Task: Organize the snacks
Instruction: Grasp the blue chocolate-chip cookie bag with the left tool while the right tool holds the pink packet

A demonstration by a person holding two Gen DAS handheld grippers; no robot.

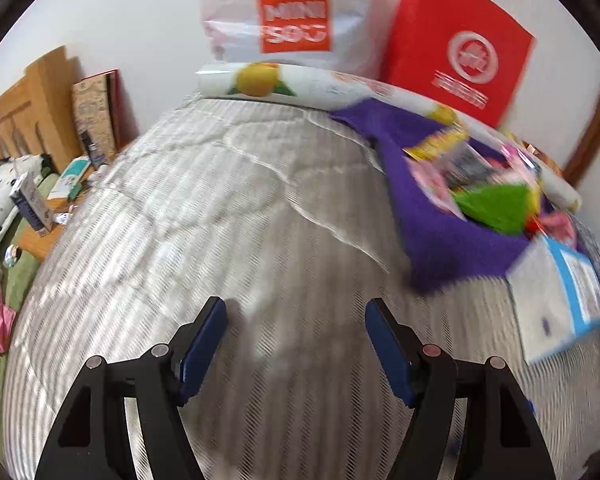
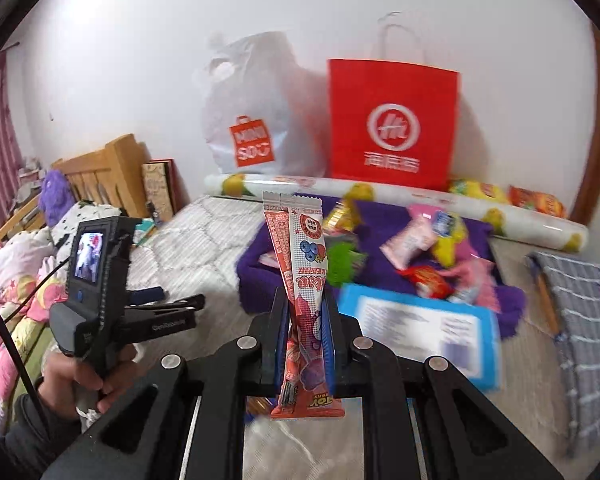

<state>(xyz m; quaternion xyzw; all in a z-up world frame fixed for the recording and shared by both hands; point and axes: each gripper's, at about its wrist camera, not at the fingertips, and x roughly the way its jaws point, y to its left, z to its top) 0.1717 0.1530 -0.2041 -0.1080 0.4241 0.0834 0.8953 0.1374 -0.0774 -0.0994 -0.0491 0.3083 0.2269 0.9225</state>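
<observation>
Right hand-held gripper [image 2: 303, 344] clamped on red snack packet [image 2: 302, 276]; left hand-held gripper [image 1: 296, 340] apart, empty, over mattress [image 1: 220, 208].

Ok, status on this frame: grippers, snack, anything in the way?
Right gripper shut on two long red snack sachets. Left gripper open, empty, over the striped quilt. Snack pile on the purple mat ahead. Nothing blocking.

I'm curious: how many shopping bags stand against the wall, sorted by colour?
white plastic bag: 1
red paper bag: 1
Total: 2
</observation>
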